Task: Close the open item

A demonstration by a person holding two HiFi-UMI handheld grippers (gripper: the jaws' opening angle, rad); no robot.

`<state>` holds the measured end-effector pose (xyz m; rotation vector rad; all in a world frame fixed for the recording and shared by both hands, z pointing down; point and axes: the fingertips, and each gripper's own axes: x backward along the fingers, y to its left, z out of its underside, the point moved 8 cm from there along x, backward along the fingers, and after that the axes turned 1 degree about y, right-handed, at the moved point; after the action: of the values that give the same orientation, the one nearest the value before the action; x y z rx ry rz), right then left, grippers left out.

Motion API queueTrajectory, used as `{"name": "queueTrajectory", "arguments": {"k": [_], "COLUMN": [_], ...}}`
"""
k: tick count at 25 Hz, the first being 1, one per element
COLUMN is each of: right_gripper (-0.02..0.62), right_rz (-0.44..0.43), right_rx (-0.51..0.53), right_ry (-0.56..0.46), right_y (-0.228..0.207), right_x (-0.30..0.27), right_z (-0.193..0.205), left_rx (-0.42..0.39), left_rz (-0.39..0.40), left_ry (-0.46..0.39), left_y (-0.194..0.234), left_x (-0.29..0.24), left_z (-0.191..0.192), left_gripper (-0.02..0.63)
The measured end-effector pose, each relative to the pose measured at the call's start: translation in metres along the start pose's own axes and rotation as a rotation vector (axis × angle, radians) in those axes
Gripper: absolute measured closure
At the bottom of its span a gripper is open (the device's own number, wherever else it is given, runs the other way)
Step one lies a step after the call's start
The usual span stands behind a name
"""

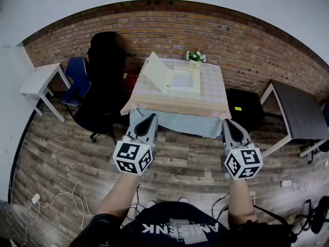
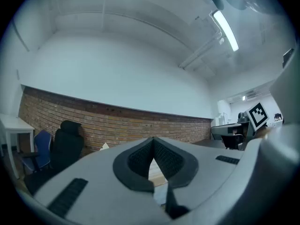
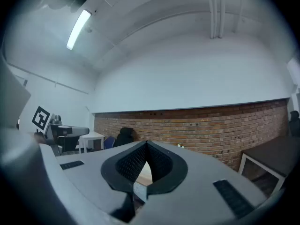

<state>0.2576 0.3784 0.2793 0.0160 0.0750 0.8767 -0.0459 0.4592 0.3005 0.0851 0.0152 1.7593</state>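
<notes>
One open box (image 1: 184,81) sits well ahead of your left tool (image 1: 151,118) and right tool (image 1: 230,123), on the cloth-covered surface (image 1: 205,104). Its lid (image 1: 154,71) stands raised on the left tool's side. One flower pot (image 1: 195,58) sits beyond the box. Both tools have their jaws together and hold nothing. You hold them short of the surface's near edge, probably staged for the approach. The lid likely needs a push down rather than a grip, which suits closed jaws.

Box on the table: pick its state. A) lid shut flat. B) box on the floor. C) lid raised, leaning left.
C: the box sits on the table with its lid standing up, tilted toward the left in the head view.
</notes>
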Motion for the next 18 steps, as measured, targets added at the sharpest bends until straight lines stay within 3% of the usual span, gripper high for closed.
{"name": "queueTrajectory", "arguments": {"k": [18], "right_gripper": [0.554], "right_rz": [-0.053], "right_rx": [-0.014], "right_ry": [-0.013], "right_y": [-0.026], "right_x": [-0.002], "right_z": [0.003], "left_rx": [0.029], "left_rz": [-0.024], "left_ry": [0.015], "left_y": [-0.019], "left_x": [-0.027], "left_z": [0.006], "left_gripper": [0.595]}}
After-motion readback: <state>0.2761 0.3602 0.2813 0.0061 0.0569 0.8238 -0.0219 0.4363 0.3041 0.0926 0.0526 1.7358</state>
